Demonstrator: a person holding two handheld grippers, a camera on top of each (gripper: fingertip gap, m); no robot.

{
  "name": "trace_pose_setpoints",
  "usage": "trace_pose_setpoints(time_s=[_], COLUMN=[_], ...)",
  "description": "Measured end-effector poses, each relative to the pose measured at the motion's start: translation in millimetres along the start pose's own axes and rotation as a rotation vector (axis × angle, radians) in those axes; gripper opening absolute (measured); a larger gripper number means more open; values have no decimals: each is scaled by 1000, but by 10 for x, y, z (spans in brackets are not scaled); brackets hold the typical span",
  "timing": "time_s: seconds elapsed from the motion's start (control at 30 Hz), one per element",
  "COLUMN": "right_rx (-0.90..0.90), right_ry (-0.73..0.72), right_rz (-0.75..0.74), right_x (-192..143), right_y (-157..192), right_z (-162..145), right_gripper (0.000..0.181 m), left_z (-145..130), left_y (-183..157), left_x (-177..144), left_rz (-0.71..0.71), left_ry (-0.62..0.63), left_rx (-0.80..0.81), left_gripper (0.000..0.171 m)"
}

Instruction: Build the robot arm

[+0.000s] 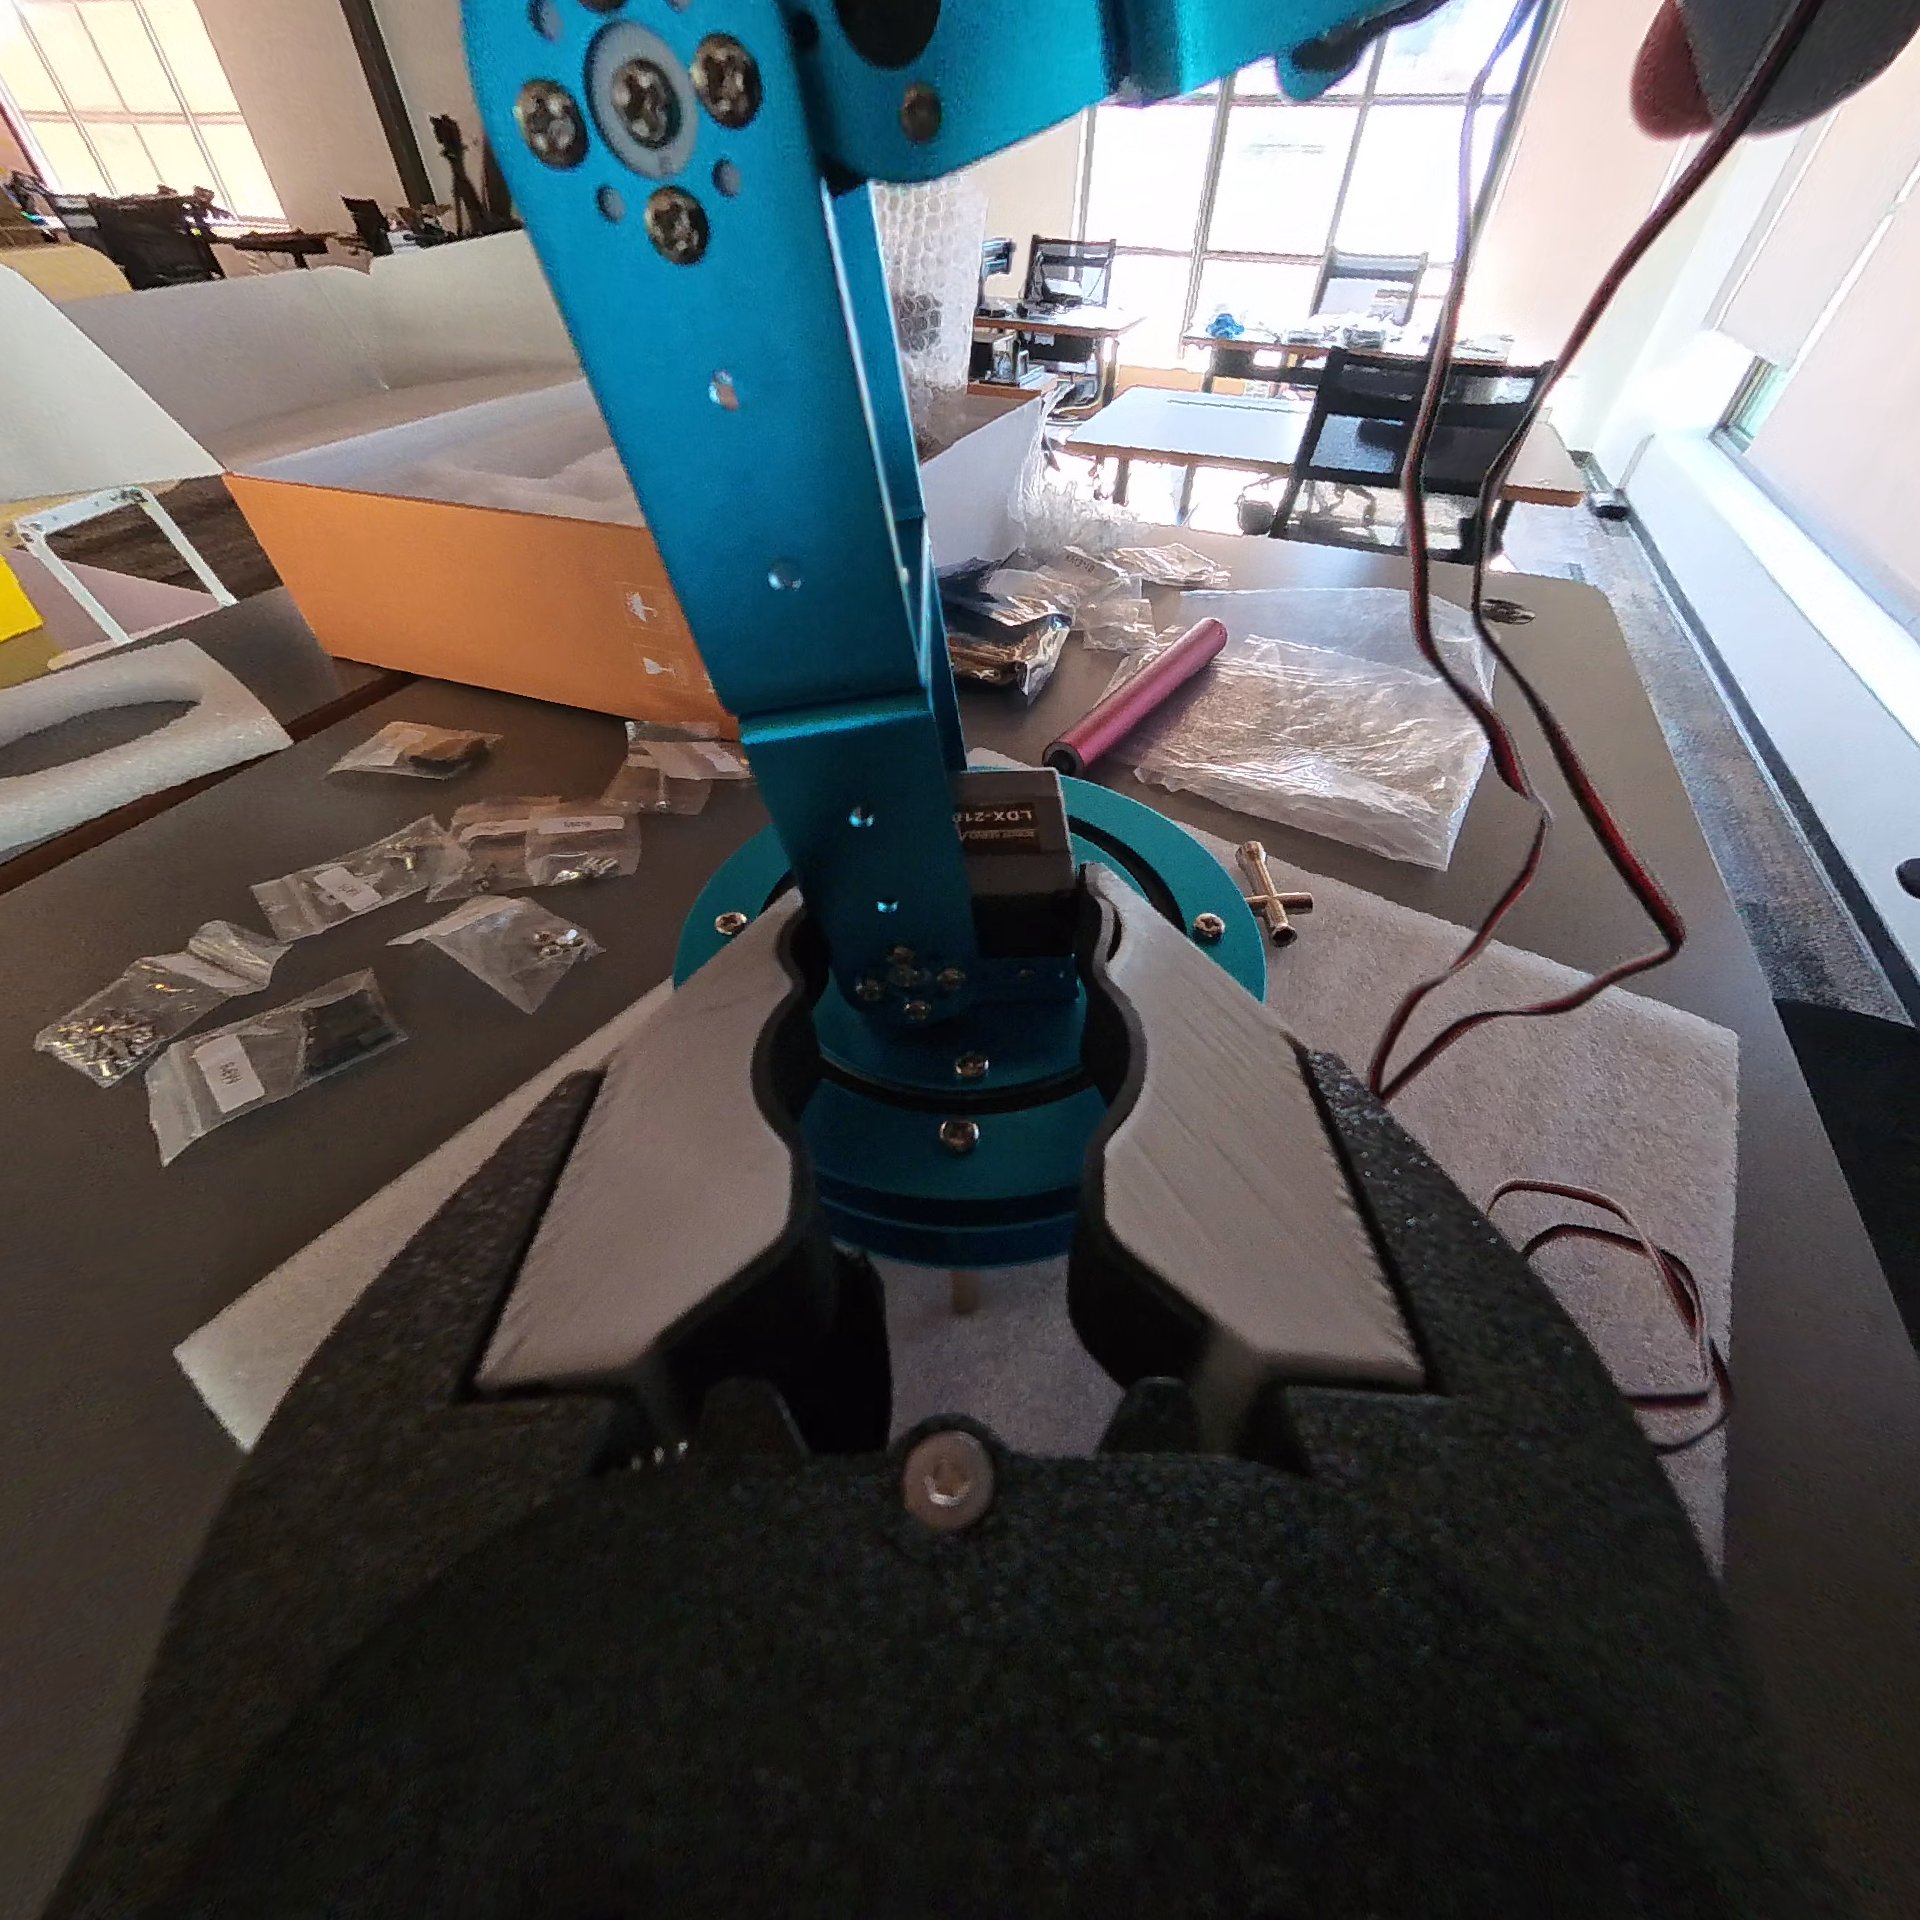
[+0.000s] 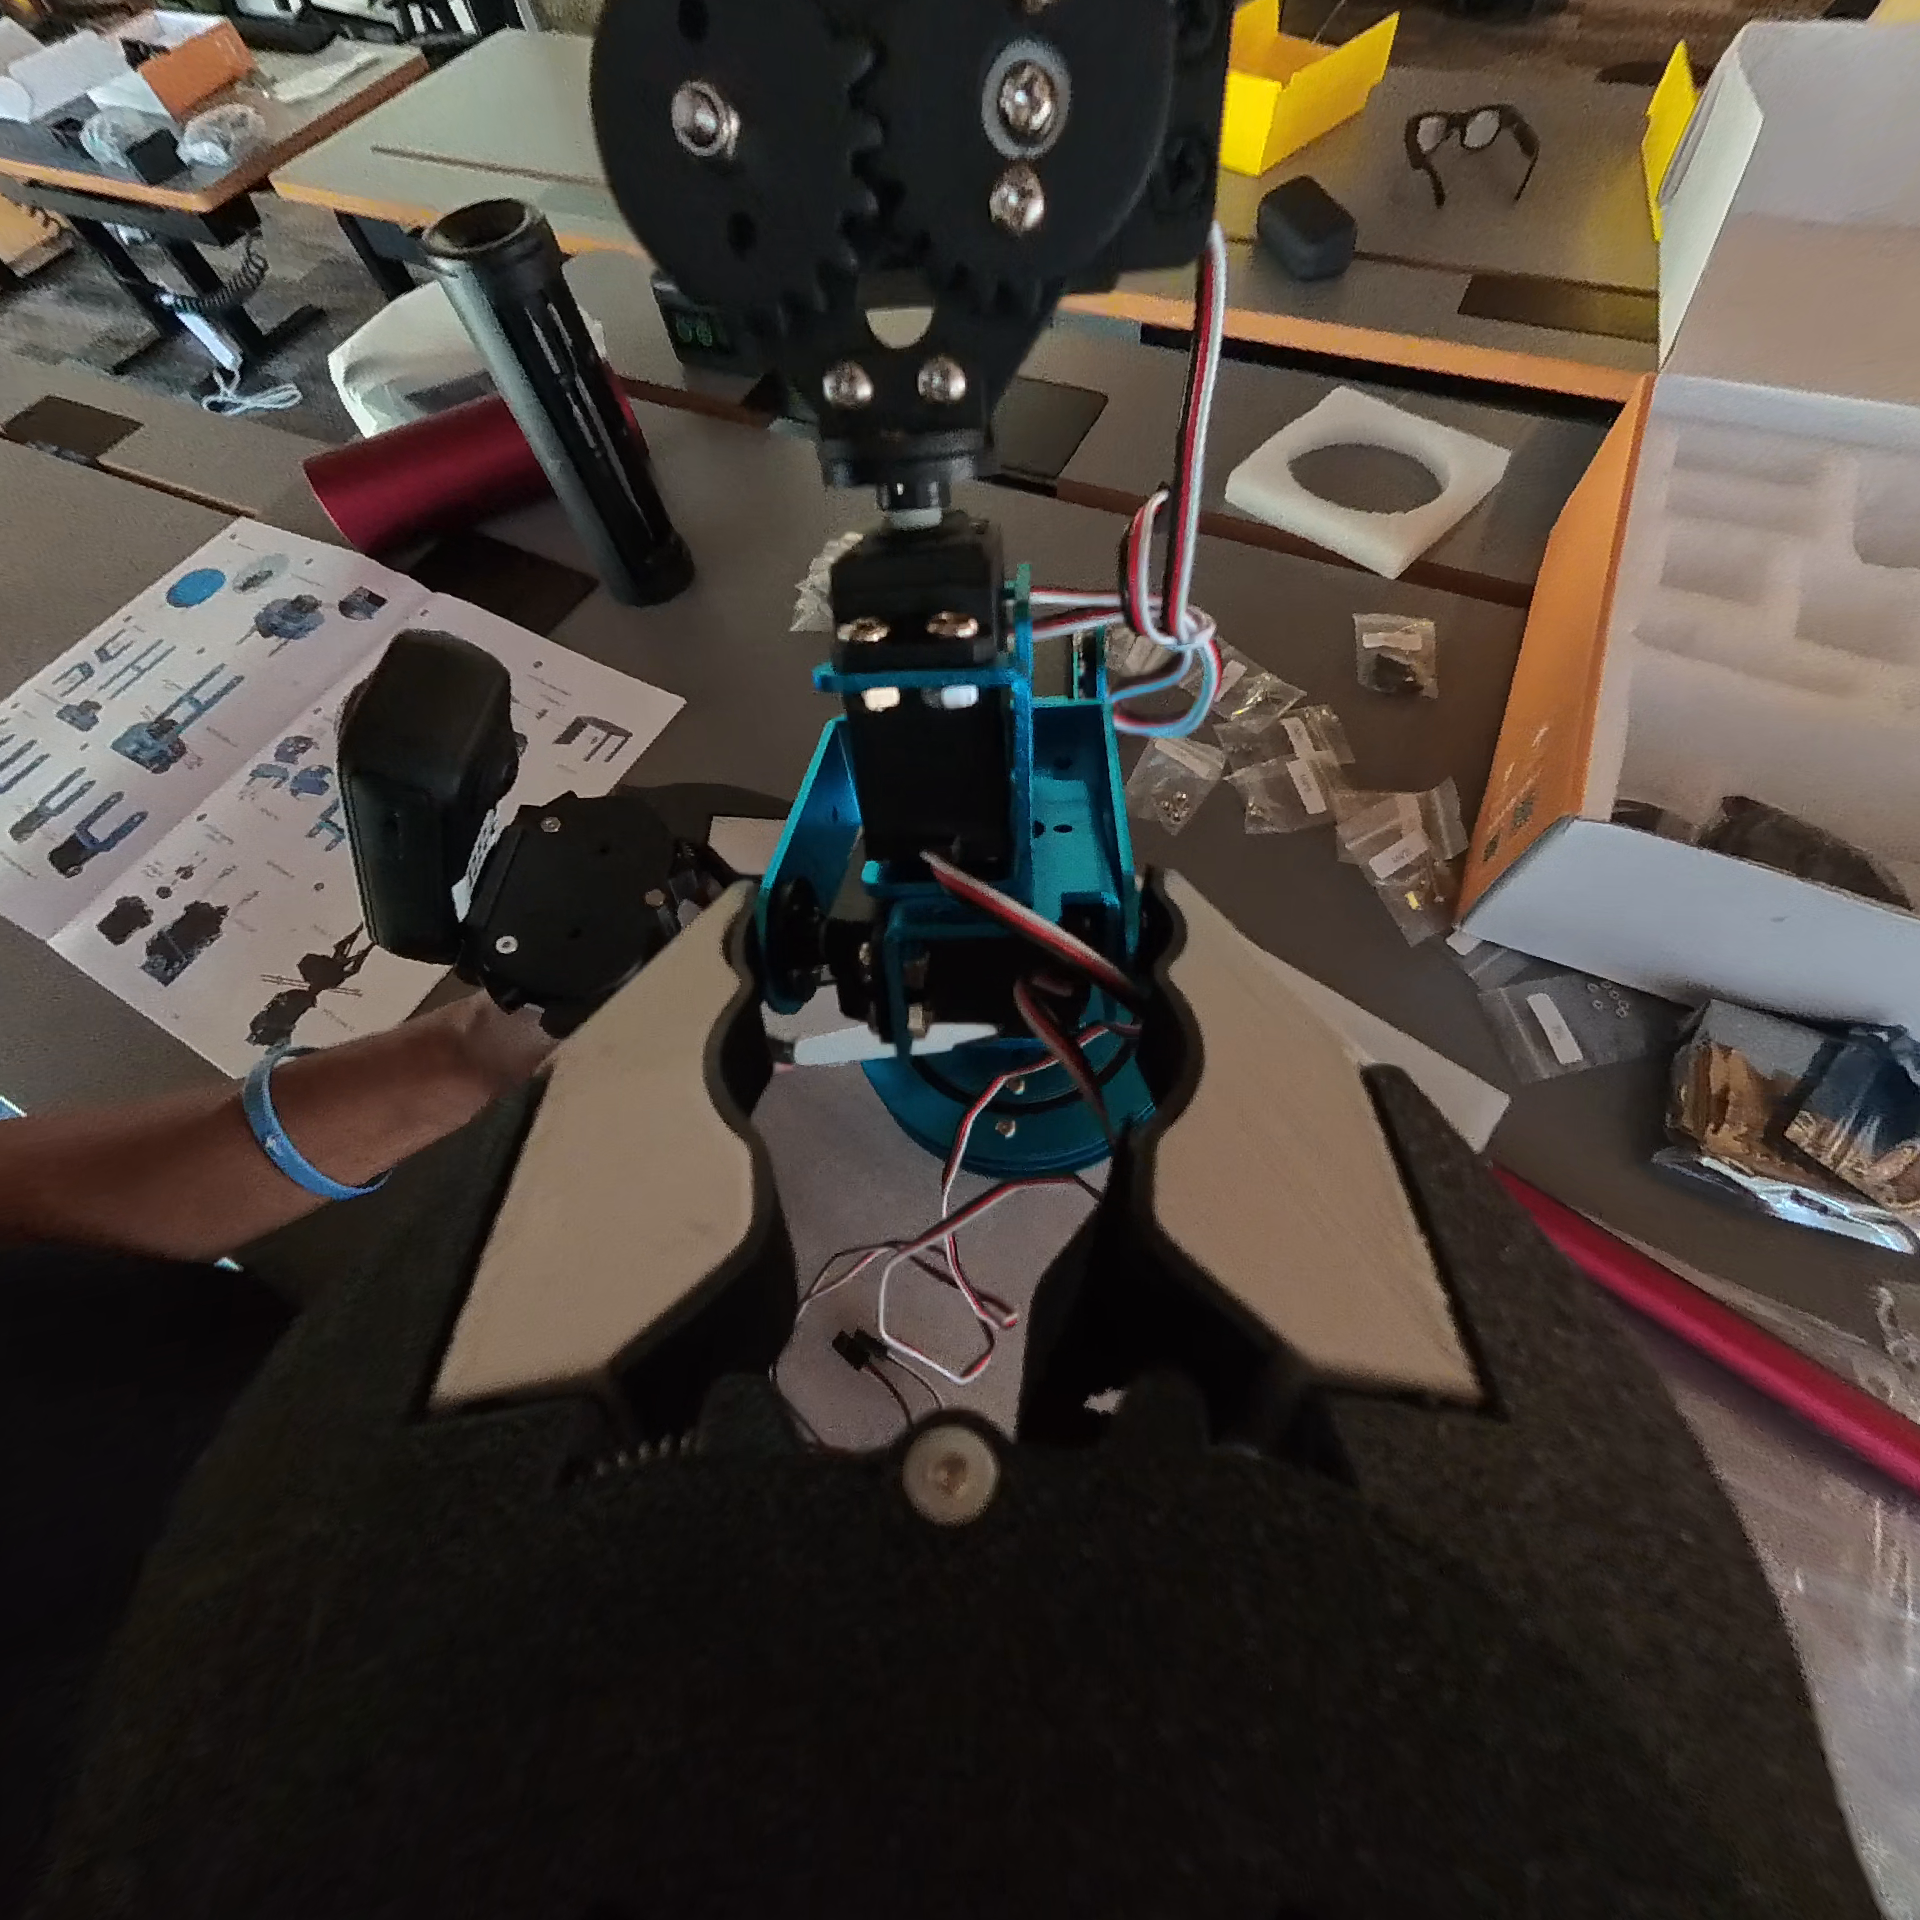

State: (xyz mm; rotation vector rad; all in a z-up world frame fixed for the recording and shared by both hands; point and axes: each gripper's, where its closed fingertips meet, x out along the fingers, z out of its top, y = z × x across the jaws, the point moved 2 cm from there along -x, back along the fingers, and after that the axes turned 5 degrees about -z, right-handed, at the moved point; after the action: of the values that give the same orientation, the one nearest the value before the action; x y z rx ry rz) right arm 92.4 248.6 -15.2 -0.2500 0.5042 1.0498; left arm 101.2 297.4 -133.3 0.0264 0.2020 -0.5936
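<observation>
Centre frame, both views: my left gripper (image 1: 951, 1023) clamps the round base of the blue arm kit (image 1: 727, 436), standing on white foam (image 1: 1507, 1049) | my right gripper (image 2: 951, 966) closes around its bracket-and-servo midsection | likely rigid but top-heavy, with snag-prone wires (image 2: 1039, 1049); base and brackets look safest to hold.

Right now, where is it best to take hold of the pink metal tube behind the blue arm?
Probably at the middle of the pink metal tube, from above, fingers across its width: it lies flat on the table, half on a plastic bag, so its ends give less balance.
</observation>
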Motion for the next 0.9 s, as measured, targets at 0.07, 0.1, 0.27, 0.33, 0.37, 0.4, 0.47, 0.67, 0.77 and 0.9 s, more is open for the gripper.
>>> trace_pose_setpoints(time_s=[0.07,0.1,0.27,0.33,0.37,0.4,0.47,0.67,0.77,0.9], right_rx=[3,5,4,-10,-12,-9,6,12,7,4], right_ry=[-14,-22,40,57,60,52,7,-17,-1,43], right_rz=[8,5,69,64,62,61,68,65,64,66], right_x=[11,24,103,131,136,139,135,132,159,171], right_y=[10,12,-23,-37,-41,-48,-67,-60,-48,-50], right_z=[11,26,95,138,154,164,168,171,192,198], right_gripper=[70,70,70,70,70,70,70,70,70,70], left_z=[0,3,2,-7,-12,-15,-25,7,-108,-156], left_y=[2,6,5,-11,-22,-28,-31,7,59,82], left_x=[-6,-8,5,23,28,33,40,-109,-26,64], left_rz=[9,13,34,21,18,16,20,87,74,-32], left_ry=[0,-2,4,6,11,16,31,8,96,173], left_rx=[5,0,0,-3,1,1,4,21,31,-27], left_gripper=[48,47,49,50,51,51,51,102,121,123])
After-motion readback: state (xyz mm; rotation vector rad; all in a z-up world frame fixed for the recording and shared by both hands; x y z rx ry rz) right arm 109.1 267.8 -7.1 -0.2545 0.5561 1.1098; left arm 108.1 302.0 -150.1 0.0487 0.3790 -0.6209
